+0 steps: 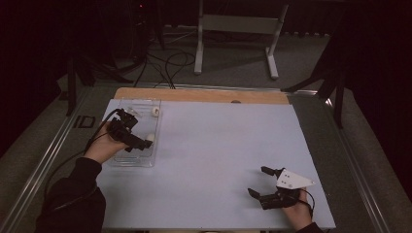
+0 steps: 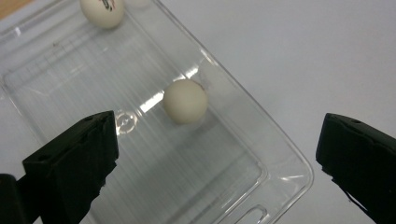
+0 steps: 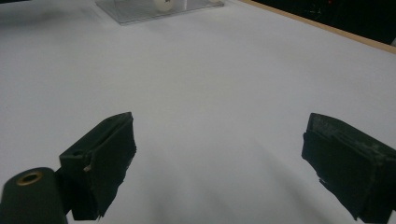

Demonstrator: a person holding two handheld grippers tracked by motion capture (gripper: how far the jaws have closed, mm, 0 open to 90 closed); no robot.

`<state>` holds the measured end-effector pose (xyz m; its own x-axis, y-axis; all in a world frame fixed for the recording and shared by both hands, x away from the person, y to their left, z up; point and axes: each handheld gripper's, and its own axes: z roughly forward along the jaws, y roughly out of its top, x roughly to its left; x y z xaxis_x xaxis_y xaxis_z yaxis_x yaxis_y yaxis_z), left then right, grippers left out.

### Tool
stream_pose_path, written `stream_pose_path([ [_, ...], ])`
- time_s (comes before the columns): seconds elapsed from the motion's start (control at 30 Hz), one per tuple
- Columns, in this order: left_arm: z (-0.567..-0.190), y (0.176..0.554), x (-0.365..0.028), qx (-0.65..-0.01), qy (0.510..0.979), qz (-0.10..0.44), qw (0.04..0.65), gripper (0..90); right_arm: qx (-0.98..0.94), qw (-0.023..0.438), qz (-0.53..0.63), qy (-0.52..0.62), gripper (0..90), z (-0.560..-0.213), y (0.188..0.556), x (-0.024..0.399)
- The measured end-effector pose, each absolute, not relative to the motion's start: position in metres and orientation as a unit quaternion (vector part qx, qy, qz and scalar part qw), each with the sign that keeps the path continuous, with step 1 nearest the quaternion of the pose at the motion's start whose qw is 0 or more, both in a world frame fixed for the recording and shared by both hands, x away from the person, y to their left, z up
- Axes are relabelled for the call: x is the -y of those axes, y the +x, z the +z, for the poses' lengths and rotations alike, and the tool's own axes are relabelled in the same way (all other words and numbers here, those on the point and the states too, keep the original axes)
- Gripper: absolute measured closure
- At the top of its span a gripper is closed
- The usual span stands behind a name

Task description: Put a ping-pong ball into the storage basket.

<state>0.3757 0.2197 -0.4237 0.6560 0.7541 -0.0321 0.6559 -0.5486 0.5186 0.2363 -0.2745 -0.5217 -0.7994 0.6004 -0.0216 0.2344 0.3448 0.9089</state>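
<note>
A clear plastic tray (image 1: pixel 138 159) lies at the table's left side with two white balls in it. One ball (image 1: pixel 155 111) sits at the tray's far end, the other ball (image 1: pixel 150 137) rests against its right wall. My left gripper (image 1: pixel 140 131) hovers over the tray, open and holding nothing. In the left gripper view the nearer ball (image 2: pixel 185 101) lies ahead between the spread jaws of this gripper (image 2: pixel 219 154), and the far ball (image 2: pixel 102 10) bears a printed mark. My right gripper (image 1: pixel 256 180) rests open and empty near the table's front right.
A pale sheet (image 1: pixel 218 141) covers the table, with a wooden strip (image 1: pixel 204 95) along its far edge. From the right gripper (image 3: pixel 219 158) the tray (image 3: pixel 126 14) appears far off. Cables and a metal stand (image 1: pixel 233 29) sit on the floor beyond.
</note>
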Motion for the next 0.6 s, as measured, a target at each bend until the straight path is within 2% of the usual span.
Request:
stream_pose_path([
  [0.37, -0.416, 0.373, -0.216, -0.408, 0.862, 0.112, 0.281, 0.4, -0.801, 0.18, 0.508, 0.26, 9.5, -0.522, 0.237, 0.275],
  [0.6, -0.413, 0.37, -0.206, -0.389, 0.865, 0.104, 0.3, 0.4, -0.801, 0.181, 0.507, 0.261, 9.5, -0.522, 0.237, 0.275],
])
